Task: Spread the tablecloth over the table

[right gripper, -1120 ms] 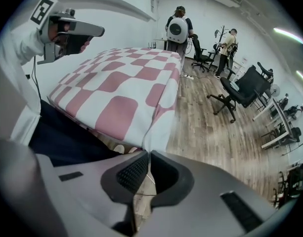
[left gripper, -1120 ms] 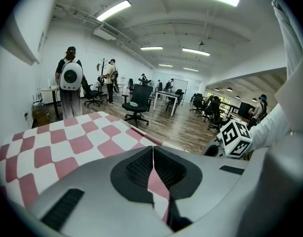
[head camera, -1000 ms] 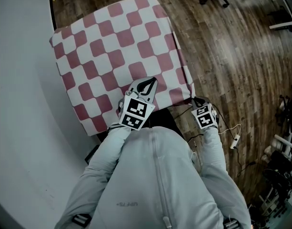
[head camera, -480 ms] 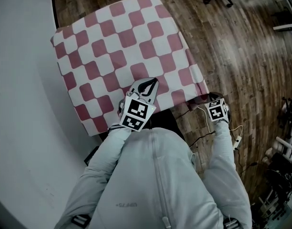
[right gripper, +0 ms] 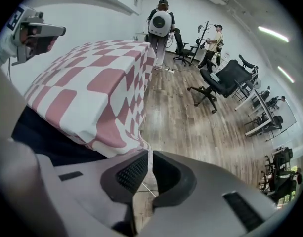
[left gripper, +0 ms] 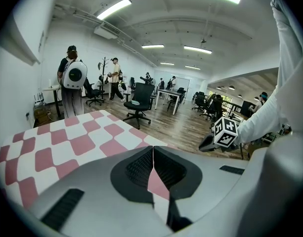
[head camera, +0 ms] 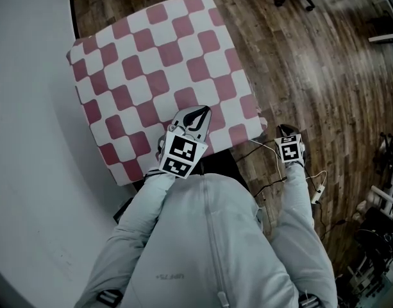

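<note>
A pink-and-white checked tablecloth [head camera: 158,63] covers the table and hangs over its right side [right gripper: 102,83]. My left gripper [head camera: 195,116] rests at the cloth's near edge, shut, with a fold of pink and white fabric pinched between its pads [left gripper: 152,154]. My right gripper [head camera: 284,131] points steeply down just past the near right corner, over the floor. Its jaws are shut, and a thin pale strip of the hanging corner runs in between them [right gripper: 150,154]. In the left gripper view the right gripper's marker cube [left gripper: 223,135] shows off to the right.
A white wall [head camera: 23,140] runs along the table's left side. Wooden floor [head camera: 311,63] lies to the right, with a white cable [head camera: 315,183] near my right arm. Office chairs [right gripper: 218,83] and standing people [left gripper: 72,80] are farther off. The dark table side [right gripper: 47,132] shows under the cloth.
My right gripper moved right and slightly down, away from the table's corner. The cloth's near right corner first stretched rightward, then dropped closer to the table. The left gripper stayed put.
</note>
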### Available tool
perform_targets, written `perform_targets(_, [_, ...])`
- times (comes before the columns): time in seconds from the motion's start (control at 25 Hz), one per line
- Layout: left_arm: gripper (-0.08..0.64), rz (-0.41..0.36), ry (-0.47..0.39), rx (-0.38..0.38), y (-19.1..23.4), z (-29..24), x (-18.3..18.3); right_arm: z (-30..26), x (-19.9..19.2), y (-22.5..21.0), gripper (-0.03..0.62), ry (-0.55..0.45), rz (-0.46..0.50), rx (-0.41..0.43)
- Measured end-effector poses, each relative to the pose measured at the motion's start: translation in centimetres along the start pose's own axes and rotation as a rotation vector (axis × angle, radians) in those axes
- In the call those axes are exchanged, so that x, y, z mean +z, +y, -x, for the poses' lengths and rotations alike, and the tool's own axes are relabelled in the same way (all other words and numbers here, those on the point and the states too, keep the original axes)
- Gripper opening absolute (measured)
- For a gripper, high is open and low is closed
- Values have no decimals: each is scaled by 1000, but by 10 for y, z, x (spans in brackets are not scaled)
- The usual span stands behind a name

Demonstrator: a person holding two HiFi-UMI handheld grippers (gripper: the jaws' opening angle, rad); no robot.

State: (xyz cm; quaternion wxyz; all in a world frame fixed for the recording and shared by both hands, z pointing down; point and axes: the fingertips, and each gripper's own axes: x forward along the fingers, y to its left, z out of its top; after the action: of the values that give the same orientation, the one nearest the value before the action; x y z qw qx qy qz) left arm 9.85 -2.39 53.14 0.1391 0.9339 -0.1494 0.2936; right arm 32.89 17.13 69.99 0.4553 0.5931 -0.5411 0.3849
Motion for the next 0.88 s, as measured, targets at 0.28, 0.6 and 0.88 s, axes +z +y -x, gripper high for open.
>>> perform_targets(0.28, [28, 8, -38, 19, 1, 6, 15, 26, 38, -4, 28, -119, 7, -23])
perform_targets(0.6, [28, 20, -97, 76, 14, 35, 30, 68, 114, 19, 29, -272, 95, -32])
perform_targets(0.88, [28, 54, -170, 217, 47, 69, 42, 98, 231, 62, 29, -458, 237, 41])
